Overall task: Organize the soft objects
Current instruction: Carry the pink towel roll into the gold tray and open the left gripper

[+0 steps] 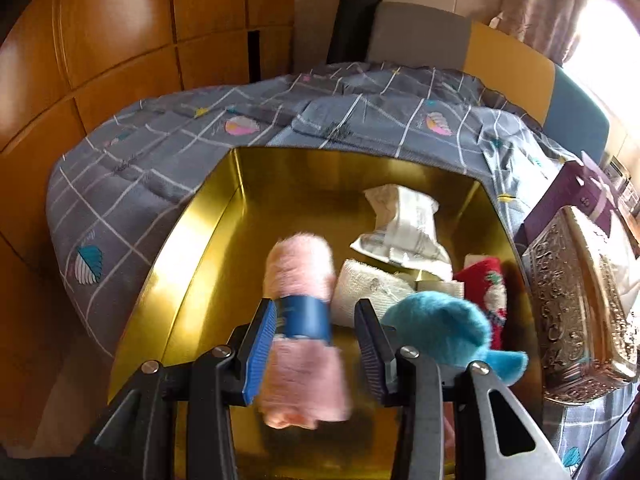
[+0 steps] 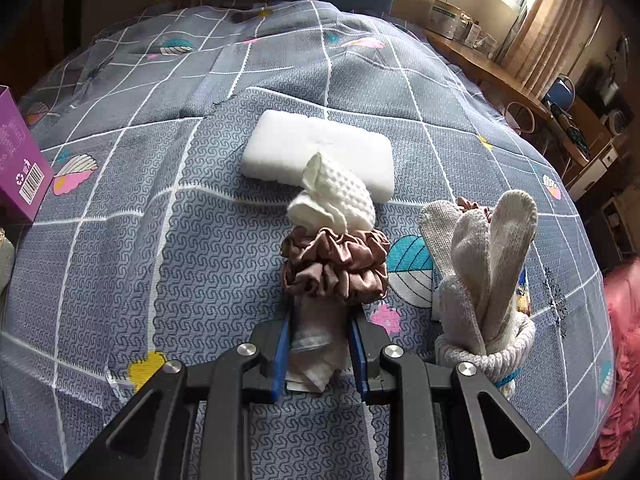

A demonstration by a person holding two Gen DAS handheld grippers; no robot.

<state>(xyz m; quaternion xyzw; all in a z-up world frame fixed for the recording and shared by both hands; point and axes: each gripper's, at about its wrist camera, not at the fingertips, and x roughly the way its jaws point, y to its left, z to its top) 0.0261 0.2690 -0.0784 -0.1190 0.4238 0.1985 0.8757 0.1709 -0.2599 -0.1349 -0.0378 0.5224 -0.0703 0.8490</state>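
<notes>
Down in the left wrist view, the left gripper (image 1: 316, 328) has its jaws around a rolled pink towel (image 1: 300, 320) with a blue band, at lower centre above the gold tray (image 1: 192, 248); the left pad presses it, the right stands just off. Beside it lie a teal plush (image 1: 440, 328) and a white roll (image 1: 368, 288). Meanwhile the right gripper (image 2: 320, 344) pinches a white cloth (image 2: 332, 196) ringed by a brown scrunchie (image 2: 336, 264) over the grey bedspread (image 2: 140, 220), near a white sponge (image 2: 312, 148).
</notes>
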